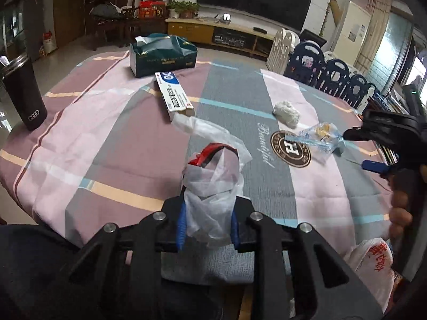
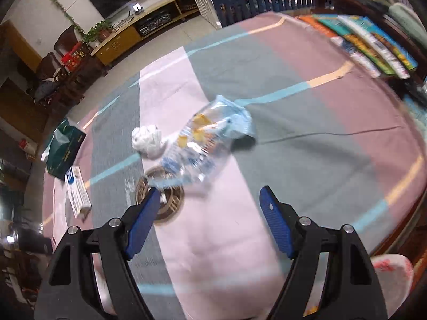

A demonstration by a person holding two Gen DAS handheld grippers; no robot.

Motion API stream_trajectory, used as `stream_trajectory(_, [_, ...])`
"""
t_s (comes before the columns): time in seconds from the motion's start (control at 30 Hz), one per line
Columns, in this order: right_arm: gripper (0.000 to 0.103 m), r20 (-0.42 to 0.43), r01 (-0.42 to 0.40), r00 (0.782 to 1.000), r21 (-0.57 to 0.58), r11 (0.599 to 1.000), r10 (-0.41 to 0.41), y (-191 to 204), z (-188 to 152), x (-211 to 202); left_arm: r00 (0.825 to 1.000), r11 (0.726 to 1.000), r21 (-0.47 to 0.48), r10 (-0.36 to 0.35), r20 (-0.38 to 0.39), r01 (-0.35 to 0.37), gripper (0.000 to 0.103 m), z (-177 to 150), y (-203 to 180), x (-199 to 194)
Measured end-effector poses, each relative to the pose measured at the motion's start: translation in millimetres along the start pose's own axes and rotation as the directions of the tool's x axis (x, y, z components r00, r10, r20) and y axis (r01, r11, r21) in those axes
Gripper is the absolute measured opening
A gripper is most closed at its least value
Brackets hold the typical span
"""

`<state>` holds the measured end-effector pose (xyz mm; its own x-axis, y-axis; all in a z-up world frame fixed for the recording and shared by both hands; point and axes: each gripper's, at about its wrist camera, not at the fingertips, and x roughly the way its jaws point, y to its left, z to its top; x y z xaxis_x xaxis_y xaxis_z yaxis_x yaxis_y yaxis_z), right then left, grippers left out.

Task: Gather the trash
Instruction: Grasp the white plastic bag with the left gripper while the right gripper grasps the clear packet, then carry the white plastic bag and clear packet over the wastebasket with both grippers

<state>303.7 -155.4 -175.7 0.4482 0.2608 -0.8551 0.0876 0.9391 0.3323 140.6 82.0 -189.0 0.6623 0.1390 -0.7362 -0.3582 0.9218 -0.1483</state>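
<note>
My left gripper (image 1: 206, 222) is shut on a crumpled white plastic bag (image 1: 213, 181) with a red and black piece inside, held above the striped tablecloth (image 1: 106, 144). My right gripper (image 2: 210, 221) is open and empty, just short of a clear blue plastic wrapper (image 2: 208, 144) with yellow scraps inside. The wrapper also shows in the left wrist view (image 1: 320, 136), with my right gripper (image 1: 355, 149) beside it. A crumpled white tissue (image 2: 148, 141) lies left of the wrapper; it also shows in the left wrist view (image 1: 287, 112). A white and blue carton (image 1: 173, 94) lies further back.
A dark green tissue box (image 1: 162, 56) sits at the far side, and a black tumbler (image 1: 24, 96) at the left edge. A white bag with red print (image 1: 373, 264) hangs at the near right edge. Books (image 2: 373, 45) line the right side. Chairs stand beyond the table.
</note>
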Motion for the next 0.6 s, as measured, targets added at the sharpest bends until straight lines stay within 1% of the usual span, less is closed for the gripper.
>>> stream_trajectory(0.07, [0.076,-0.022,0.004,1.0,0.045,0.999,-0.003,2.8,8.1,21.1,1.0,1.0,0.002,0.014,-0.005,-0.014,0.026,-1.0,0.8,0.7])
stream_trajectory(0.13, [0.075,-0.056,0.03,0.998,0.07,0.997,-0.026,3.7,12.9,40.3,1.0,1.0,0.0,0.019,-0.017,-0.019,0.026,-1.5,2.2,3.0])
stream_trajectory(0.2, [0.06,-0.067,0.038,0.997,0.069,0.997,-0.033,4.8,15.0,52.9,1.0,1.0,-0.003,0.019,-0.02,-0.019,0.026,-1.6,3.0,5.6])
stream_trajectory(0.23, [0.044,-0.072,0.044,0.997,0.055,0.998,-0.04,6.0,14.8,56.2,1.0,1.0,-0.004,0.018,-0.021,-0.018,0.026,-1.6,3.1,6.4])
stream_trajectory(0.27, [0.034,-0.061,0.062,0.996,0.034,0.998,-0.06,7.4,14.7,54.5,1.0,1.0,-0.004,0.018,-0.025,-0.018,0.026,-1.8,3.1,7.1])
stream_trajectory(0.3, [0.031,-0.06,0.057,0.997,0.013,0.998,-0.056,8.4,13.1,53.1,0.999,1.0,-0.004,0.017,-0.029,-0.017,0.026,-1.9,3.2,8.0])
stream_trajectory(0.37, [0.028,-0.066,0.031,0.997,-0.028,0.999,-0.033,9.9,6.5,46.3,0.999,1.0,-0.01,0.015,-0.039,-0.015,0.026,-2.3,3.9,9.6])
stream_trajectory(0.4, [0.028,-0.064,0.029,0.997,-0.056,0.998,-0.033,10.6,1.6,39.7,0.999,1.0,-0.014,0.014,-0.044,-0.015,0.026,-2.2,4.9,10.5])
stream_trajectory(0.47, [0.027,-0.069,-0.007,0.998,-0.126,0.992,-0.002,11.7,-10.2,24.3,0.999,1.0,-0.023,0.009,-0.052,-0.01,0.026,-2.1,6.8,12.1])
stream_trajectory(0.53, [0.027,-0.098,-0.061,0.994,-0.215,0.975,0.041,12.8,-25.0,6.2,0.998,1.0,-0.03,0.005,-0.058,-0.006,0.026,-2.2,8.0,13.3])
stream_trajectory(0.6, [0.027,-0.108,-0.081,0.993,-0.311,0.947,0.049,14.6,-40.6,-12.4,0.998,0.999,-0.034,0.006,-0.061,-0.008,0.026,-2.7,8.5,13.9])
